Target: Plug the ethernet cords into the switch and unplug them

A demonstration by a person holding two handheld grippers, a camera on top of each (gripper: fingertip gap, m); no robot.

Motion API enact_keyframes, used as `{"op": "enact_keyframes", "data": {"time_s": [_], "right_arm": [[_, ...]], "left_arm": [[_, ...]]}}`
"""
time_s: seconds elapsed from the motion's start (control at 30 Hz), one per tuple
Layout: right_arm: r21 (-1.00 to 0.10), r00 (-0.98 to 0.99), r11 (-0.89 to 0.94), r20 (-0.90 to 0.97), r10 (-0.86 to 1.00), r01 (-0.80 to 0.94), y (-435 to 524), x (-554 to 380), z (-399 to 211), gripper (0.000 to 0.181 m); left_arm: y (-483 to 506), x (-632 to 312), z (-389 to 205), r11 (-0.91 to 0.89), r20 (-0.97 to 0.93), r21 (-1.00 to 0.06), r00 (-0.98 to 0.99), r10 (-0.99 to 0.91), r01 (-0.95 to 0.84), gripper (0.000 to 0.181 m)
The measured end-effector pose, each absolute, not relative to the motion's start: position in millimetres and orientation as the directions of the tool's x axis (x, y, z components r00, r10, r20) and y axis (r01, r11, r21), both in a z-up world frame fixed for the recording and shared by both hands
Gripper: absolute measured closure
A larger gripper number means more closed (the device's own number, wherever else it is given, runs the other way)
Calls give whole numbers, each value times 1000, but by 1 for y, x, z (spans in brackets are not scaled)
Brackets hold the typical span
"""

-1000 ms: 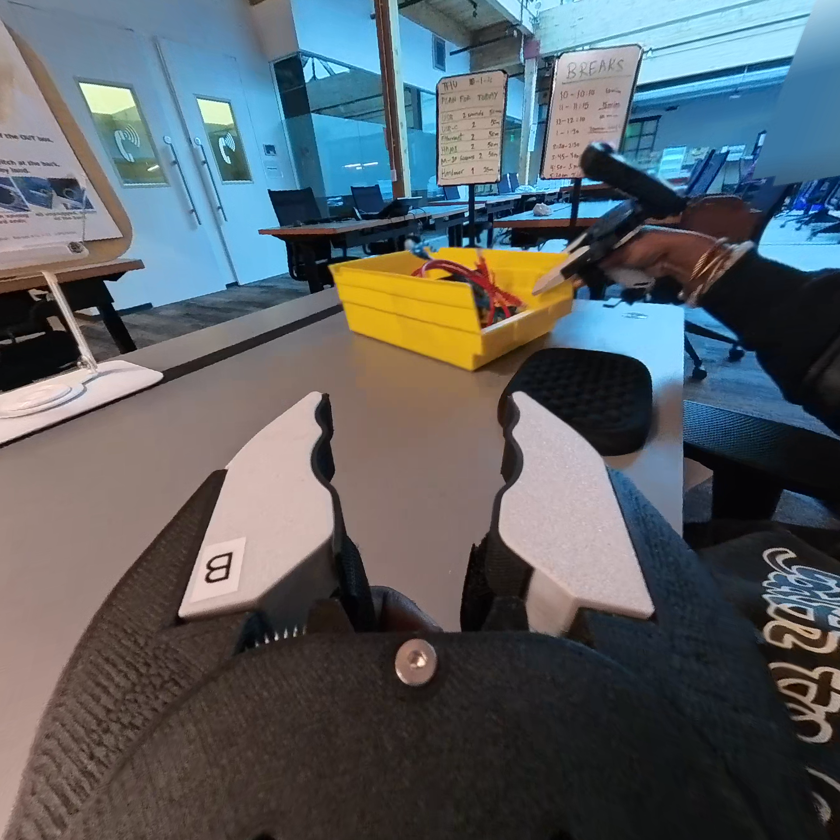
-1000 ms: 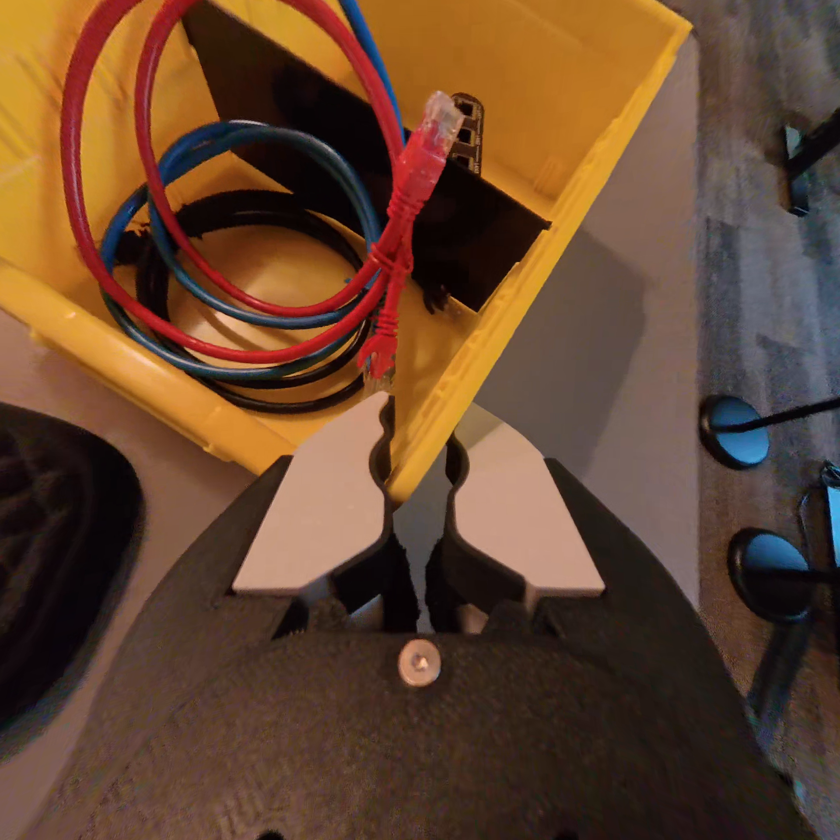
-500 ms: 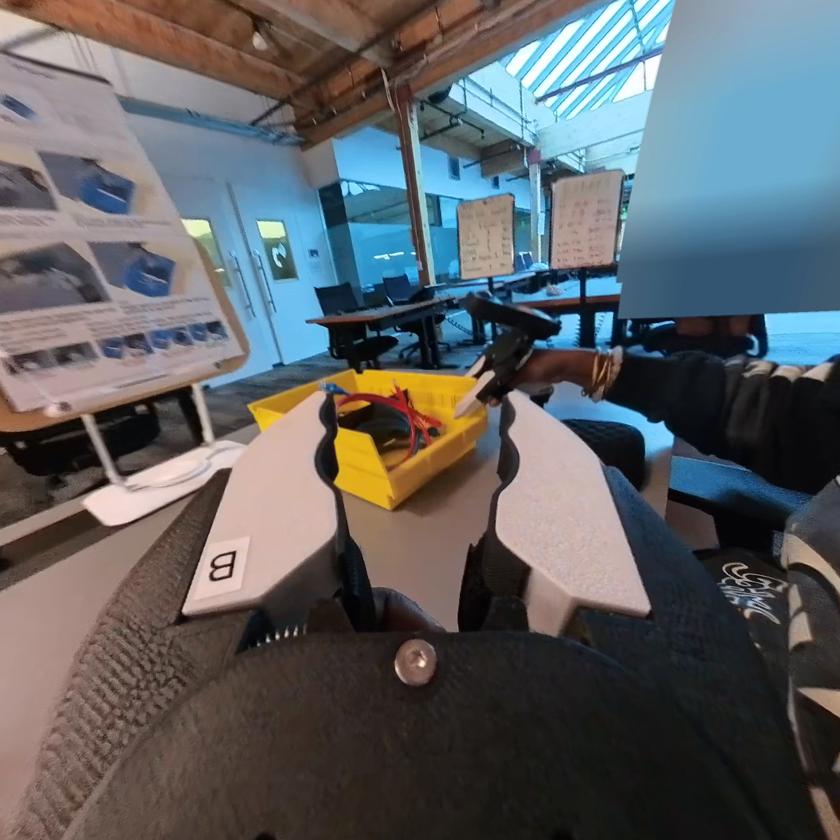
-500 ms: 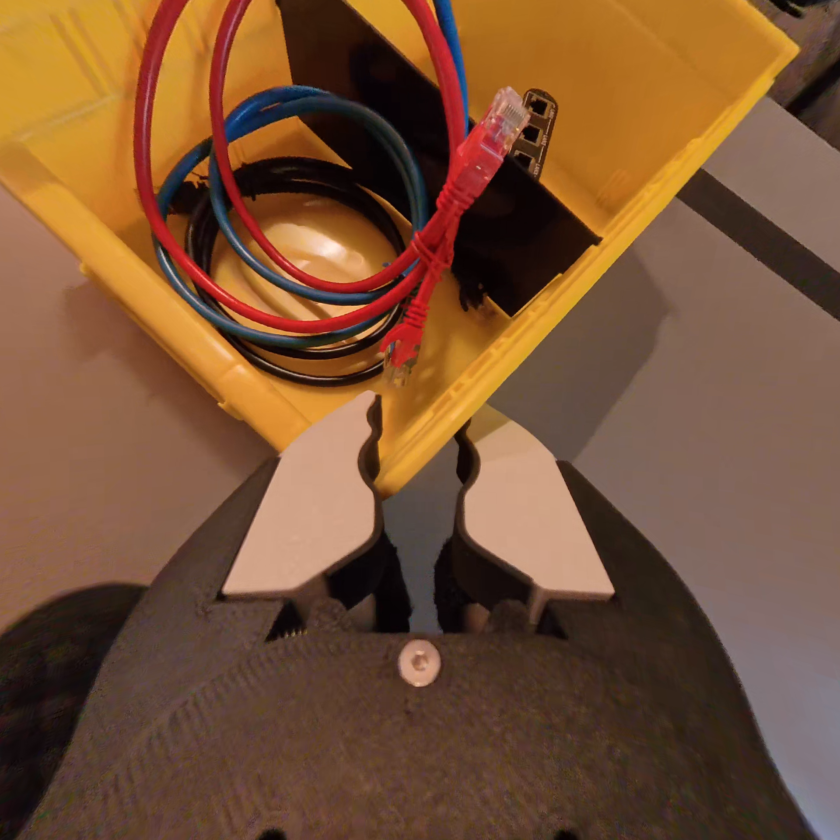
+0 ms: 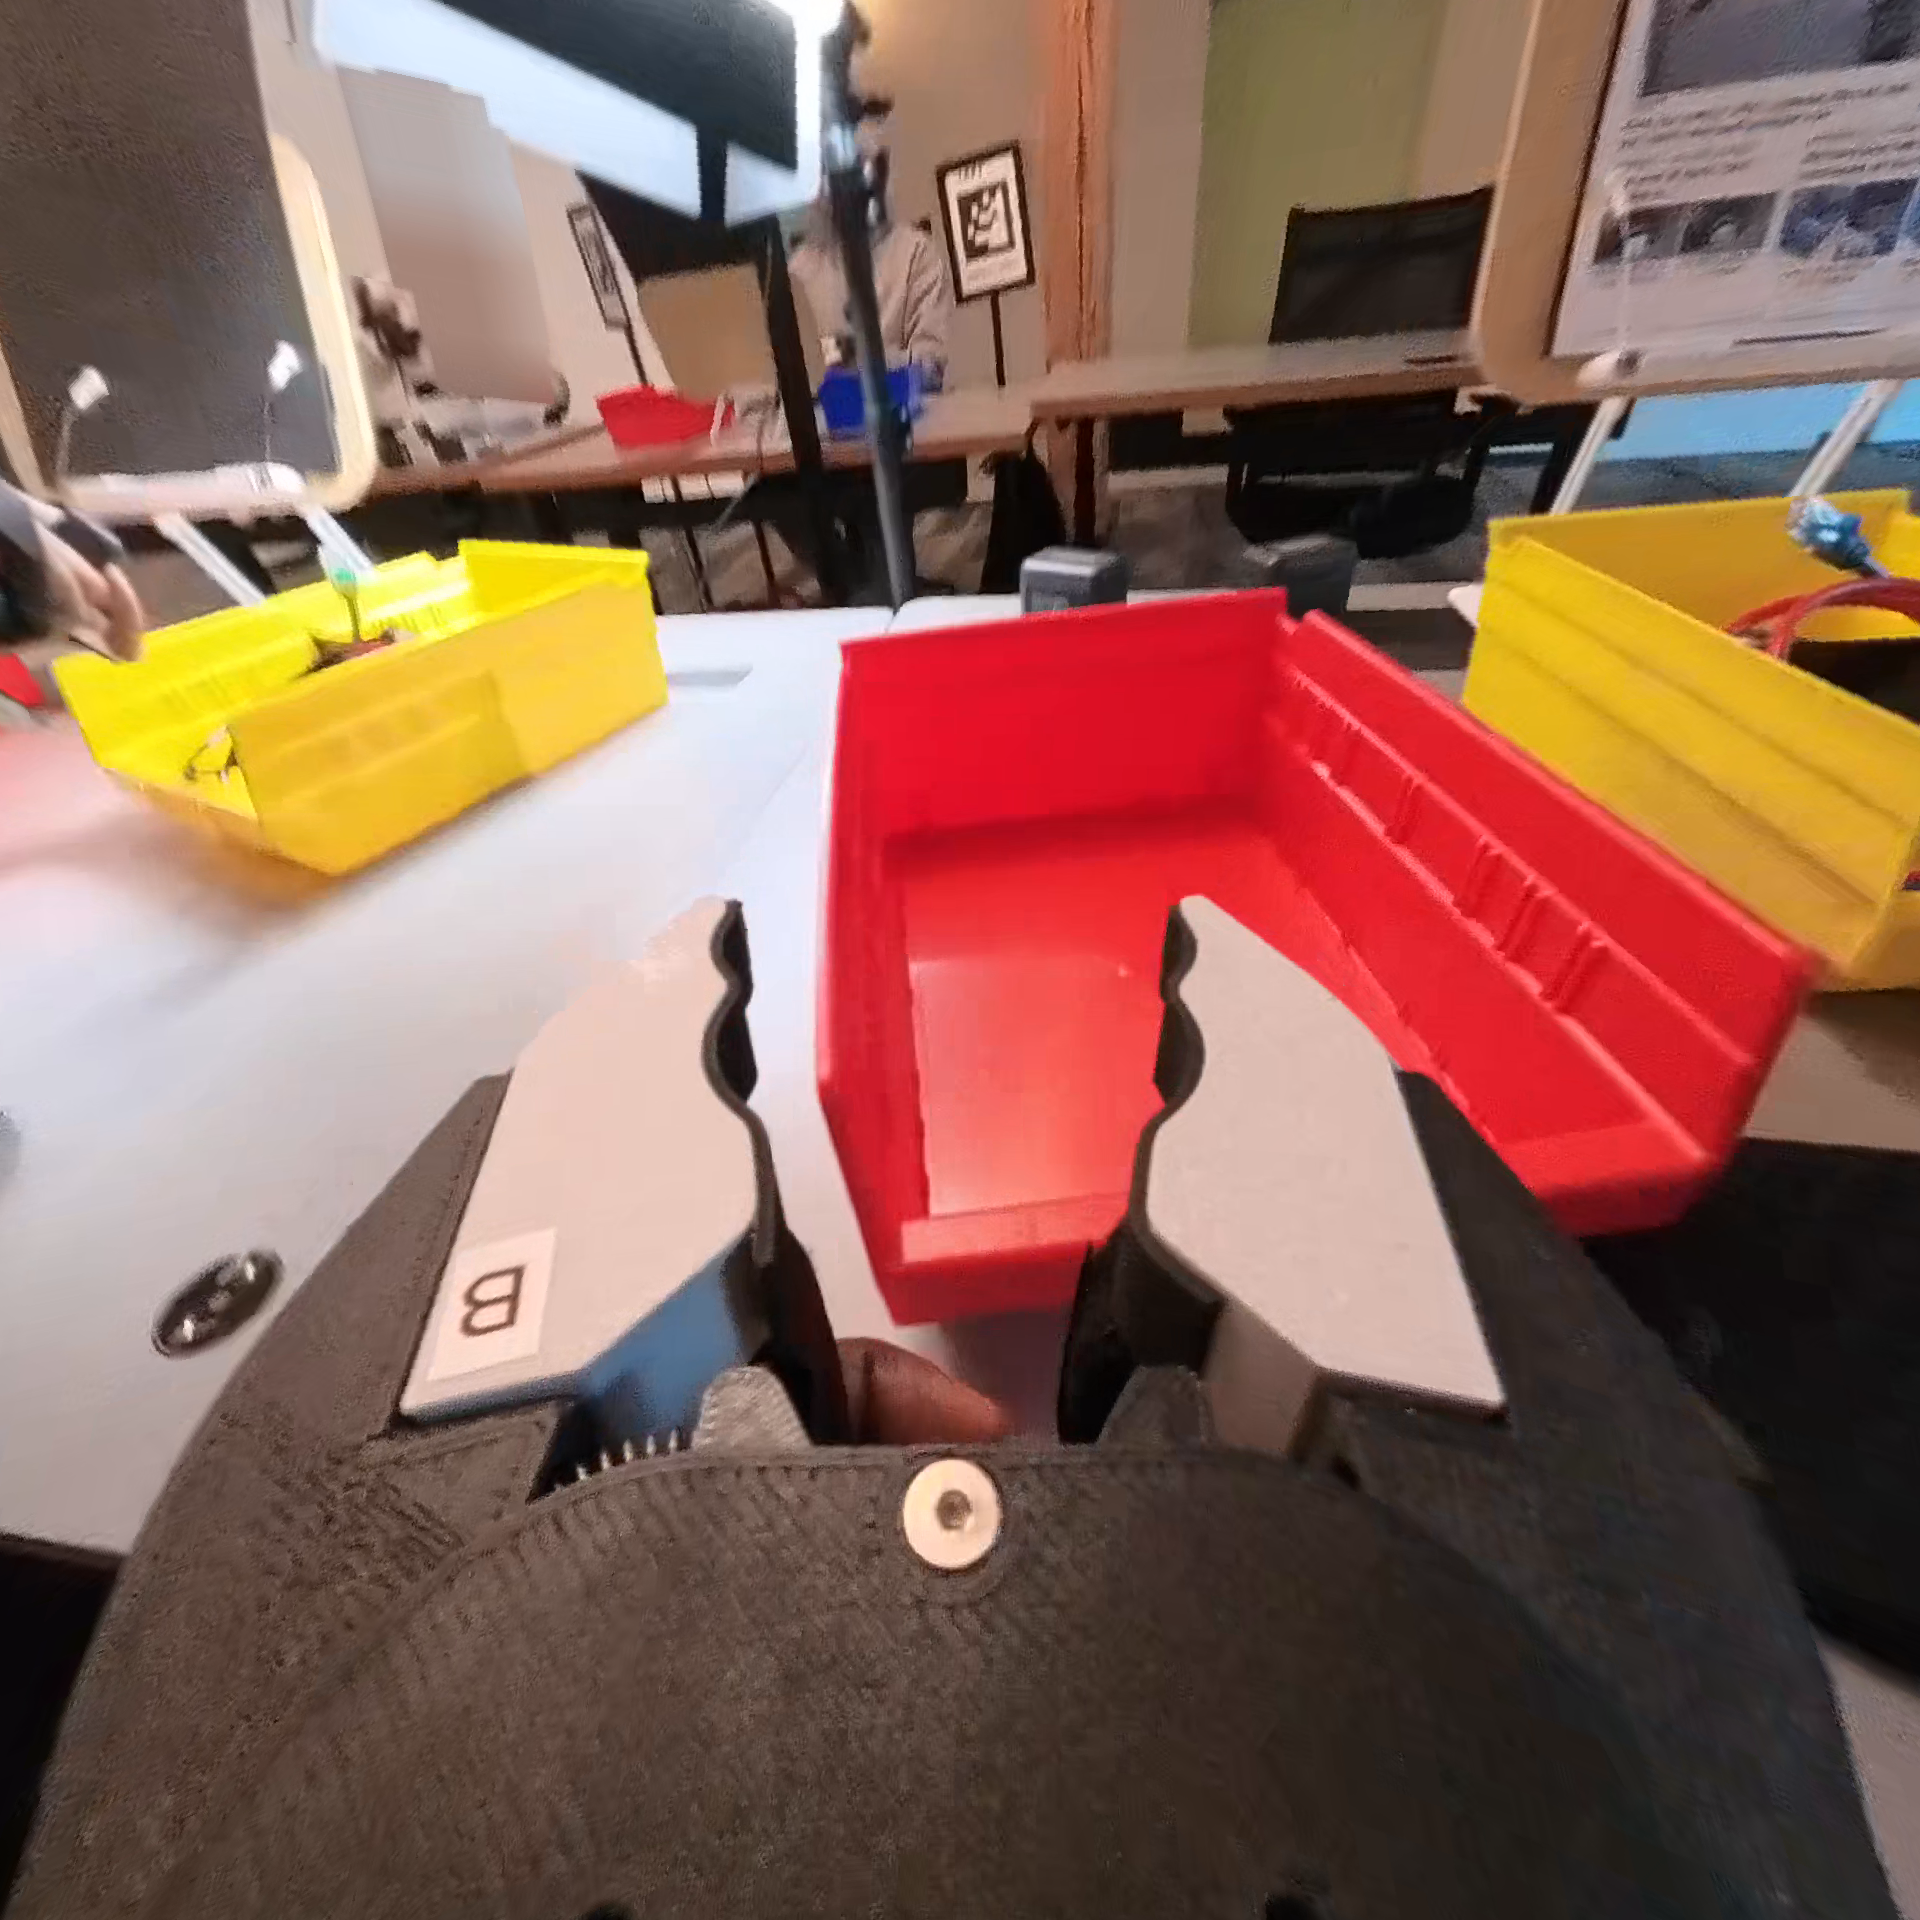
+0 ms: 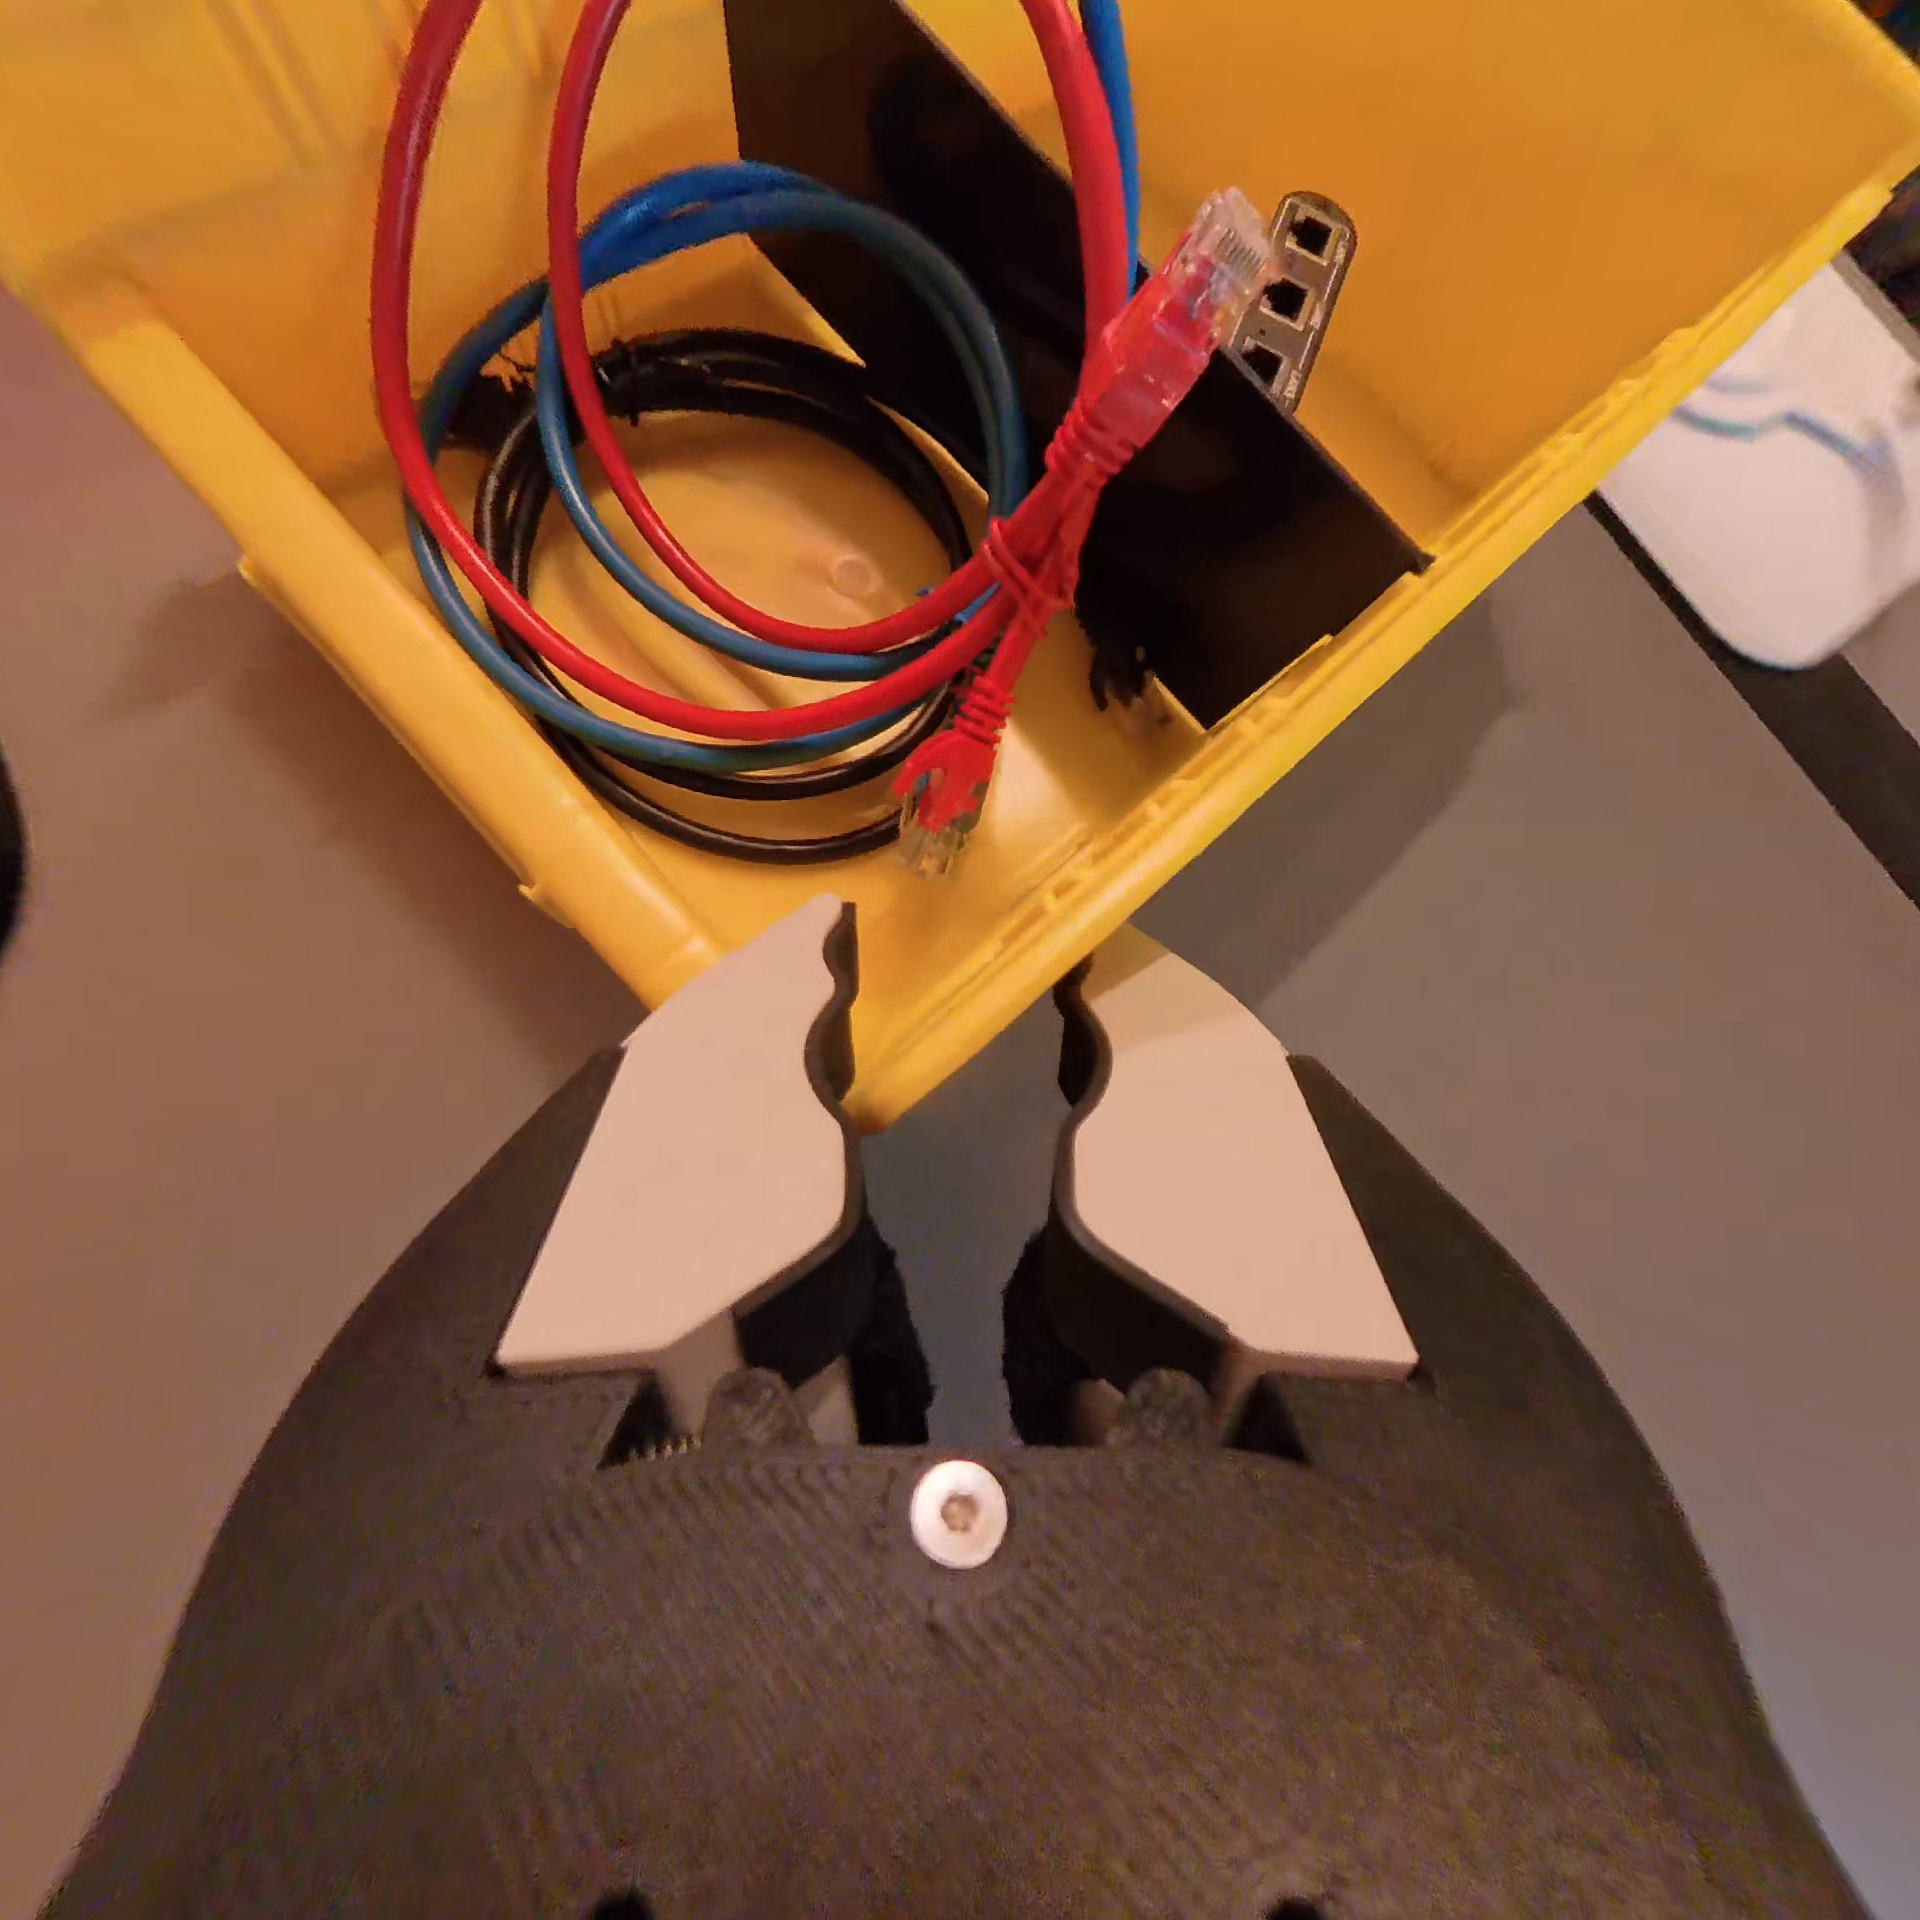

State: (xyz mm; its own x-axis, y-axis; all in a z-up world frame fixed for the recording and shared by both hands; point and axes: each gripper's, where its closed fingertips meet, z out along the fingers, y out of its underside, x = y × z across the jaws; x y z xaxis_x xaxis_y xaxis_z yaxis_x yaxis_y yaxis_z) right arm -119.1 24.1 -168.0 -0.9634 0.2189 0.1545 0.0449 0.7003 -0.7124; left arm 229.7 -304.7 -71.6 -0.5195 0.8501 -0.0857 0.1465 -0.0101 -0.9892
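Observation:
In the right wrist view a yellow bin [image 6: 1351, 665] holds coiled red [image 6: 478, 520], blue [image 6: 665, 197] and black [image 6: 727, 353] ethernet cords. A black switch [image 6: 1226, 499] stands on edge in it, ports up. A red plug [image 6: 1195, 281] lies against those ports. My right gripper [image 6: 956, 956] is shut on the bin's near corner wall. My left gripper [image 5: 956, 914] is open and empty, low over the near end of an empty red bin [image 5: 1039, 727]. The yellow bin with cords [image 5: 1662, 748] shows at the right edge of the left wrist view.
A second yellow bin [image 5: 416, 727] sits on the grey table at the left, with a person's hand [image 5: 62, 592] beside it. A black pad [image 5: 1818, 1351] lies right of my left gripper. A white stand base [image 6: 1787, 499] is beyond the held bin. Across from one pair of fingers to the other is roughly 50 centimetres.
My left gripper has swung away from the yellow bin and now faces the red bin. My right gripper has moved with the yellow bin in it; the white base has come into view.

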Motion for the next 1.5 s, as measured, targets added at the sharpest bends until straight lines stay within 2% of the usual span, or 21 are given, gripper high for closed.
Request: {"op": "enact_keyframes", "data": {"time_s": [0.1,0.2,0.33,0.4,0.5,0.53,0.6,0.7,0.73,0.8,0.9,0.93,1.0,1.03,1.1,1.17,1.23,1.33,1.5], "right_arm": [[-778,-987,627,65,144,41,-10,-102,-164,131],[-894,-995,443,-23,96,63,-38,-80,-137,99],[-985,-983,170,73,171,-43,-55,-58,-83,77],[-981,-955,-25,180,236,-192,-58,-36,-45,71],[-906,-921,-212,322,220,-367,-67,24,-13,82],[-908,-929,-213,329,173,-361,-76,44,-17,85],[-949,-959,-135,280,45,-284,-100,78,-41,84],[-988,-987,28,152,-58,-154,-133,101,-87,88],[-989,-990,76,121,-72,-126,-142,104,-100,90],[-975,-991,187,105,-87,-120,-155,108,-121,100],[-960,-987,243,110,-119,-137,-171,117,-125,98],[-958,-988,260,91,-126,-122,-176,120,-127,98],[-930,-989,350,75,-124,-115,-186,121,-140,98],[-906,-990,407,78,-118,-119,-190,119,-149,97],[-883,-993,460,52,-105,-95,-198,118,-156,100],[-878,-996,473,36,-78,-69,-205,115,-156,117],[-862,-996,499,73,-48,-87,-209,108,-159,127],[-873,-984,465,178,18,-149,-215,94,-152,145],[-938,-987,327,147,70,-116,-208,85,-117,153]], "left_arm": [[-317,231,-97,105,-5,-978,-529,849,178,105],[-329,232,-125,189,18,-949,-556,831,252,105],[-338,229,-144,200,-3,-936,-576,817,288,105],[-341,227,-141,164,-17,-953,-584,812,255,105],[-344,224,-134,64,-74,-975,-585,807,212,105],[-345,223,-132,47,-82,-978,-588,805,201,107],[-345,222,-134,37,-93,-978,-586,805,206,122],[-343,226,-137,35,-117,-968,-574,811,248,171],[-341,229,-139,56,-113,-960,-566,816,273,176],[-334,236,-140,113,-77,-945,-544,836,307,177],[-325,243,-140,93,-106,-928,-494,863,360,174],[-325,243,-138,72,-114,-936,-488,865,346,167],[-332,238,-133,44,-102,-963,-510,854,265,137],[-337,236,-132,40,-86,-974,-530,843,221,130],[-343,231,-135,56,-44,-985,-546,837,165,126],[-343,227,-143,76,-37,-979,-537,843,188,130],[-338,223,-143,52,-66,-975,-511,857,214,167],[-338,222,-136,33,-107,-972,-564,819,232,171],[-317,223,-90,-54,-129,-988,-587,799,144,169]]}}
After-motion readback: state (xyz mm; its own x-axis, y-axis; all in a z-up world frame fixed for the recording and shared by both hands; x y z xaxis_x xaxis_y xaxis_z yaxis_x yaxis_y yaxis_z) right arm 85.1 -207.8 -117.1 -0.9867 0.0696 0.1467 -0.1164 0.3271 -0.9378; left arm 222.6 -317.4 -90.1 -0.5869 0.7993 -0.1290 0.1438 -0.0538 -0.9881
